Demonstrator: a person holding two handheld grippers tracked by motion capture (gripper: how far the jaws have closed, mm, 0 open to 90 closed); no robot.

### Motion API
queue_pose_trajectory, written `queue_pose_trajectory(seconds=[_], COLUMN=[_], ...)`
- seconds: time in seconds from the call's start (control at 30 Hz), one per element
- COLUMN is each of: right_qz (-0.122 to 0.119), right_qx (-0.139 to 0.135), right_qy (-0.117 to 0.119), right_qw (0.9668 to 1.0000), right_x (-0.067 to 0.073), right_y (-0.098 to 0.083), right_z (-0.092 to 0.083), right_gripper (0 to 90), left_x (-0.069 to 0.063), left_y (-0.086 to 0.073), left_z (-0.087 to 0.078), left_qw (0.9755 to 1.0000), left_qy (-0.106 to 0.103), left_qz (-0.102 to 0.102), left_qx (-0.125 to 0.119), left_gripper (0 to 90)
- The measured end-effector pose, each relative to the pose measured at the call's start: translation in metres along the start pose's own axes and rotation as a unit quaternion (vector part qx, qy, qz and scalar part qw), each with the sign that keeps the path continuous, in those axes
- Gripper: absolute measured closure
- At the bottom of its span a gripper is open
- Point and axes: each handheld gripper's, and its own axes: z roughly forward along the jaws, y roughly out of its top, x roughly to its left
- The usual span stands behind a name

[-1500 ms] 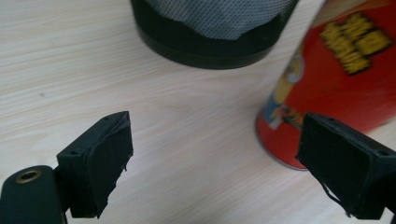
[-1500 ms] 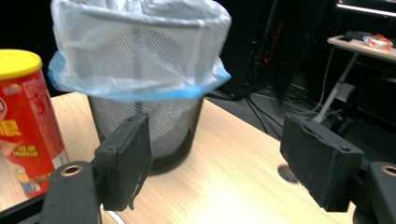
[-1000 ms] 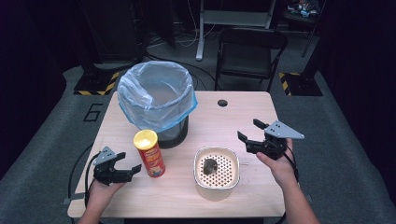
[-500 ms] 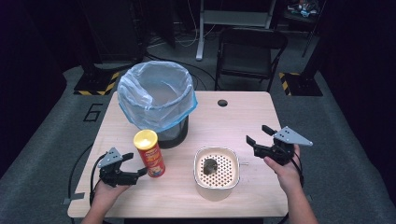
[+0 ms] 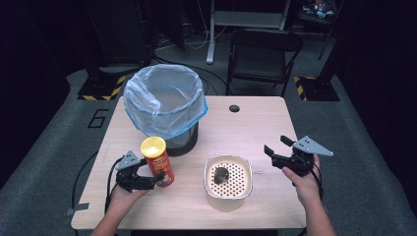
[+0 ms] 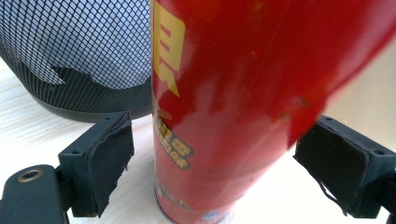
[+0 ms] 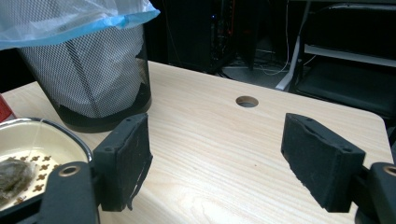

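Just yellow print on red can

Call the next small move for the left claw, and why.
Probably close the left claw on the red can: the can stands upright between its open pads, a gap showing on each side, so nothing grips it yet.

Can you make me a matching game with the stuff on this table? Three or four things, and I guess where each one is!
Things:
1. red can
2. mesh bin
3. white bowl
4. round hole

Places:
A. lined with a blue bag
B. between the left gripper's open jaws
C. in the tabletop, behind the bowl
D. holds a dark lump on a holed insert

Pairs: 1-B, 2-A, 3-D, 4-C
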Motion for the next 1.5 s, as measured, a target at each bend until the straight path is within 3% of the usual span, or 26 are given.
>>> queue_pose_trajectory(seconds=[0.4, 0.7, 0.87, 1.13, 1.37, 1.47, 1.5], right_qz=[0.007, 0.013, 0.014, 0.017, 0.016, 0.019, 0.019], right_qx=[0.013, 0.021, 0.031, 0.036, 0.04, 0.039, 0.039], right_qy=[-0.002, -0.002, -0.001, -0.006, -0.011, -0.013, -0.013], right_qw=[0.9999, 0.9997, 0.9994, 0.9992, 0.999, 0.999, 0.999], right_x=[-0.004, -0.004, -0.005, -0.008, -0.011, -0.011, -0.011], right_y=[-0.009, -0.014, -0.019, -0.023, -0.025, -0.025, -0.025], right_z=[0.003, 0.006, 0.009, 0.009, 0.011, 0.01, 0.01], right_gripper=[23.5, 23.6, 23.6, 23.6, 23.6, 23.6, 23.6], left_x=[-0.004, 0.0, -0.001, -0.008, -0.01, -0.016, -0.016], left_y=[-0.007, -0.013, -0.013, -0.01, -0.008, 0.0, 0.0], left_z=[0.015, 0.021, 0.02, 0.018, 0.014, 0.003, 0.003], left_qw=[0.9996, 0.9996, 0.9992, 0.9976, 0.9969, 0.9971, 0.9971], left_qy=[0.011, 0.013, 0.018, 0.04, 0.044, 0.033, 0.033], left_qz=[0.025, 0.019, 0.032, 0.056, 0.065, 0.065, 0.065], left_qx=[-0.012, -0.015, -0.017, -0.008, 0.007, -0.024, -0.024], left_gripper=[14.2, 17.9, 21.5, 23.6, 23.8, 23.8, 23.9])
